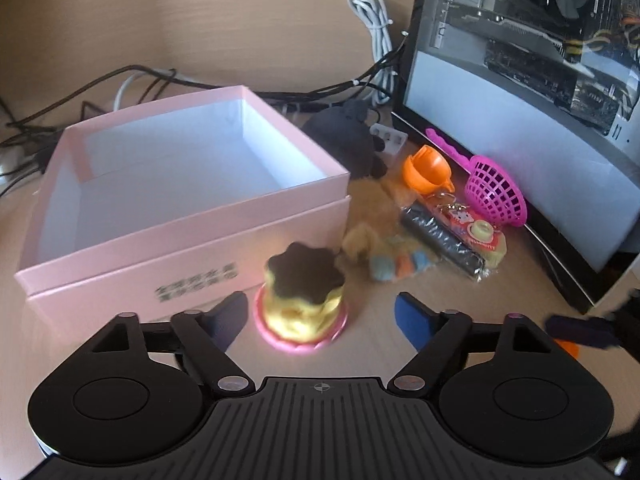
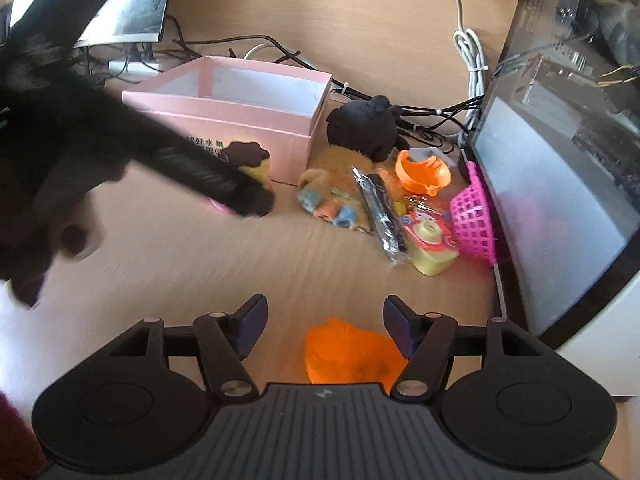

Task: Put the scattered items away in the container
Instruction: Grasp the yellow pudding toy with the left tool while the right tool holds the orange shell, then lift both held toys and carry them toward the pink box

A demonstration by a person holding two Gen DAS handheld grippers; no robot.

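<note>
A toy cake (image 1: pixel 302 304), yellow with a brown top on a pink plate, stands in front of the open pink box (image 1: pixel 192 216). My left gripper (image 1: pixel 320 318) is open around the cake, with a gap at each pad. In the right wrist view, that gripper is a dark blur (image 2: pixel 224 184) beside the cake (image 2: pixel 244 156) and the box (image 2: pixel 224 100). My right gripper (image 2: pixel 325 320) is open over an orange toy (image 2: pixel 352 354) lying on the desk between its fingers. A heap of toys lies right of the box: tan plush (image 1: pixel 396 256), black plush (image 1: pixel 348 140), orange cup (image 1: pixel 428 172), pink basket (image 1: pixel 496 194).
A wrapped black bar (image 2: pixel 382 216) and a yellow toy camera (image 2: pixel 434 248) lie in the heap. A glass-sided computer case (image 1: pixel 520 100) walls off the right. Cables (image 1: pixel 372 12) run behind the box. A screen (image 2: pixel 120 4) stands at the back left.
</note>
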